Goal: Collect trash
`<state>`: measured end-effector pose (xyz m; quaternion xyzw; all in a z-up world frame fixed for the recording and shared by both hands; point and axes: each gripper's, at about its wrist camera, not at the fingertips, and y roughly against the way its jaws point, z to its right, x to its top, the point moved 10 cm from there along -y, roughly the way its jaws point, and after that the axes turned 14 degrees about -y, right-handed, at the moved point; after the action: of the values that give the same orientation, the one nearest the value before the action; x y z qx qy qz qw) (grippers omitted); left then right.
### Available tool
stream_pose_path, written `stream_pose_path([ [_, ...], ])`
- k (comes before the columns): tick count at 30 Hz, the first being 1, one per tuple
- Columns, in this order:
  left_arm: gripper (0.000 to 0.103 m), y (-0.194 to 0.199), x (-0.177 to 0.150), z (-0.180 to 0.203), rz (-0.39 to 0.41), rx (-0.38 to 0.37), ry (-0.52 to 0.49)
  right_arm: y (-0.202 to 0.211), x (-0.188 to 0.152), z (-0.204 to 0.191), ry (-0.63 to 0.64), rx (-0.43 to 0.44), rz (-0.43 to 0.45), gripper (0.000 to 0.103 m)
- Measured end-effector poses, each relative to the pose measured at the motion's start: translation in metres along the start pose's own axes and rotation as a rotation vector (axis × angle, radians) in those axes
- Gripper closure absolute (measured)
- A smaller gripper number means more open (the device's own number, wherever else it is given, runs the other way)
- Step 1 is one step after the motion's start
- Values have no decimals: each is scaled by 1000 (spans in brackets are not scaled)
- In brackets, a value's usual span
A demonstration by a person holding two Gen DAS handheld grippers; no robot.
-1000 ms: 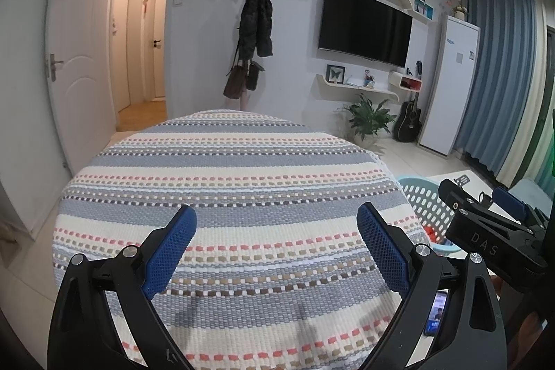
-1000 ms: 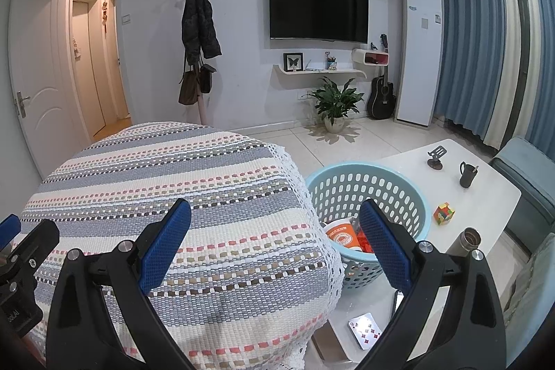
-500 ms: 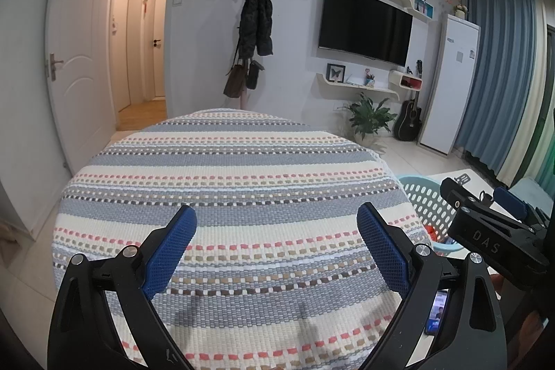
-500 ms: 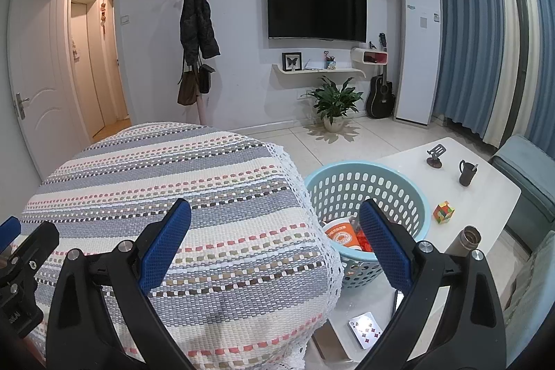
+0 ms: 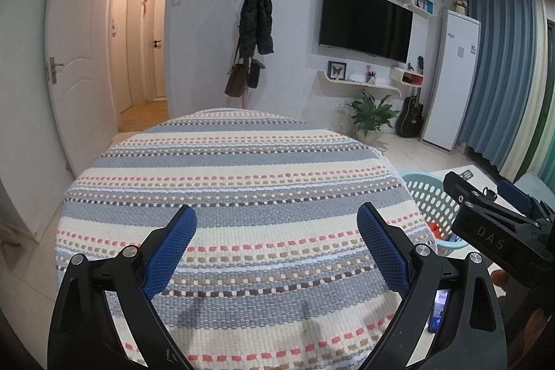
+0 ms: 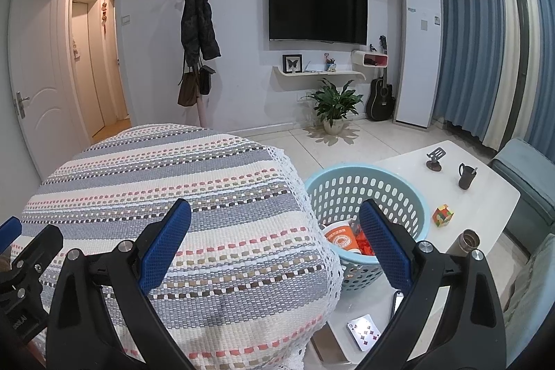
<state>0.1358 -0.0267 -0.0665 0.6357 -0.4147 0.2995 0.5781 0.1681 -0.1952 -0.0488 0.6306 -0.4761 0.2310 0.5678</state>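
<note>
A light blue perforated basket (image 6: pixel 367 186) stands on a low white table (image 6: pixel 485 196) right of the striped tablecloth (image 6: pixel 173 189). It holds an orange-and-white paper cup (image 6: pixel 341 236) and red scraps (image 6: pixel 366 245). The basket also shows in the left wrist view (image 5: pixel 426 200). My left gripper (image 5: pixel 277 245) is open and empty above the striped cloth (image 5: pixel 242 182). My right gripper (image 6: pixel 274 243) is open and empty above the cloth's right edge, its right finger in front of the basket. The right gripper also shows at the right of the left wrist view (image 5: pixel 496 224).
On the white table lie a playing card (image 6: pixel 363 332), a colour cube (image 6: pixel 442 215), a steel flask (image 6: pixel 466 241), a dark mug (image 6: pixel 466 175) and a small stand (image 6: pixel 435 158). A phone (image 5: pixel 437 307) lies by the cloth's edge. A sofa (image 6: pixel 527 182) stands at right.
Both views have shifted very slightly. Both grippers stay open and empty above the cloth.
</note>
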Motion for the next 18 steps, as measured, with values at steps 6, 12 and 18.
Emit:
stream_pose_path([
  [6, 12, 1, 0, -4, 3, 10, 2, -2, -1, 0, 0, 2, -7, 10],
  [12, 12, 1, 4, -6, 9, 12, -4, -1, -2, -2, 5, 7, -8, 10],
  [18, 9, 2, 3, -10, 21, 24, -7, -1, -2, -2, 4, 6, -8, 10],
])
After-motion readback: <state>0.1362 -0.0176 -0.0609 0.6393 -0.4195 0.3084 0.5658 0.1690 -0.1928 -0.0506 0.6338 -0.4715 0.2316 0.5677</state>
